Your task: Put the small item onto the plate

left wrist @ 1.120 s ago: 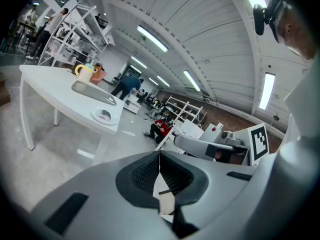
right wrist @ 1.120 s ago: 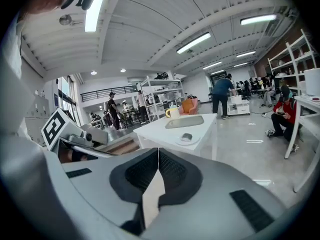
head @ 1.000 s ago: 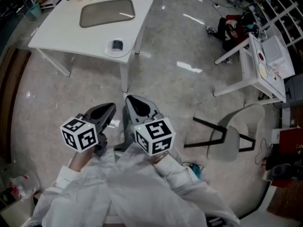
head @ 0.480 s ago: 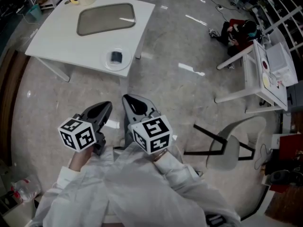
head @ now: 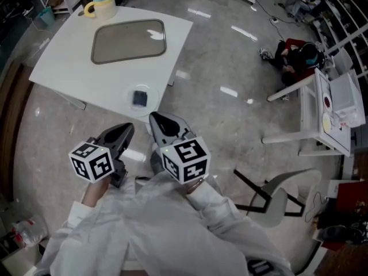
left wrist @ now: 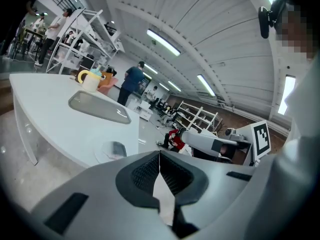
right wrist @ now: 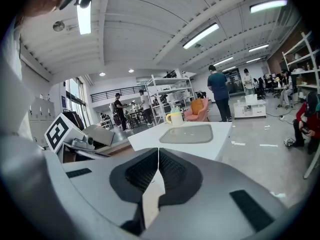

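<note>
A small dark item (head: 140,98) lies on a little white plate (head: 150,91) at the near corner of the white table (head: 63,62); the left gripper view shows the same item (left wrist: 118,148) on its plate (left wrist: 105,153). Both grippers are held close to my body, short of the table and above the floor. My left gripper (head: 127,130) is shut, its pads meeting with nothing between them (left wrist: 159,154). My right gripper (head: 156,119) is shut and empty as well (right wrist: 158,151), pointing toward the table.
A grey tray (head: 129,40) and a yellow-handled mug (head: 101,9) sit farther back on the table. A chair (head: 276,194) and a second white table (head: 322,114) stand to the right. A person in red (head: 296,53) sits on the floor, and other people stand in the background.
The table with the plate has drawn nearer to the grippers in the head view. Both grippers have stayed shut and in much the same place before my body.
</note>
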Available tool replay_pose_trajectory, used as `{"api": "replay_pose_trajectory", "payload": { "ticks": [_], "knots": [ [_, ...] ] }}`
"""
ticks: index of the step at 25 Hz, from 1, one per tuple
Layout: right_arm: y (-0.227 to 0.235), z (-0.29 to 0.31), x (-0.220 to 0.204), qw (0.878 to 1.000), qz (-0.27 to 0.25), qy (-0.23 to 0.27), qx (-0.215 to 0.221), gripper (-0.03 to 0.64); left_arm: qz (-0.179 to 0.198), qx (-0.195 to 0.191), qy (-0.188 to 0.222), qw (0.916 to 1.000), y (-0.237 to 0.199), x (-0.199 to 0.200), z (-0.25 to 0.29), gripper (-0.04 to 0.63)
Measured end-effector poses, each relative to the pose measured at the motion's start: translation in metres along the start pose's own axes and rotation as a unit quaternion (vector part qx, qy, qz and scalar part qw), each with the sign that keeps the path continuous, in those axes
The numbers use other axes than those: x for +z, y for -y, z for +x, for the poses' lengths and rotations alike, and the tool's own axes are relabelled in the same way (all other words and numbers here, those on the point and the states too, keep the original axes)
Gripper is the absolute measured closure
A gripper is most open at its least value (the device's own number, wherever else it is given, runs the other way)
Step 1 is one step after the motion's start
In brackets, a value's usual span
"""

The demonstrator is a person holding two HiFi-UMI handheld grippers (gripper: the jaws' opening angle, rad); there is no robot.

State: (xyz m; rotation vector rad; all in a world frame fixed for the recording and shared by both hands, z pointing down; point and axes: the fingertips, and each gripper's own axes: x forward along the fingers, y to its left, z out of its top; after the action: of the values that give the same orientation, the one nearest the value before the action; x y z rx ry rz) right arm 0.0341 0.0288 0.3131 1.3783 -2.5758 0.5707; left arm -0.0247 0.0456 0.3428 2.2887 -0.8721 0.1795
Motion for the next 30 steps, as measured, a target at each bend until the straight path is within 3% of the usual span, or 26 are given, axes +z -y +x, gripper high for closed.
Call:
{"api": "replay_pose_trajectory", "payload": {
  "ticks": [13,30],
  "knots": [
    [0.055,0.063,0.037,0.998,-0.023,-0.015,0.049,0.601,-0.015,0.034,0.023,0.9991,-0.041,0.057,0.063,0.583],
    [0.065,0.088,0.026,0.997,-0.006,-0.038,0.070,0.600,-0.038,0.043,0.013,0.9983,-0.060,0.059,0.079,0.584]
  ]
}}
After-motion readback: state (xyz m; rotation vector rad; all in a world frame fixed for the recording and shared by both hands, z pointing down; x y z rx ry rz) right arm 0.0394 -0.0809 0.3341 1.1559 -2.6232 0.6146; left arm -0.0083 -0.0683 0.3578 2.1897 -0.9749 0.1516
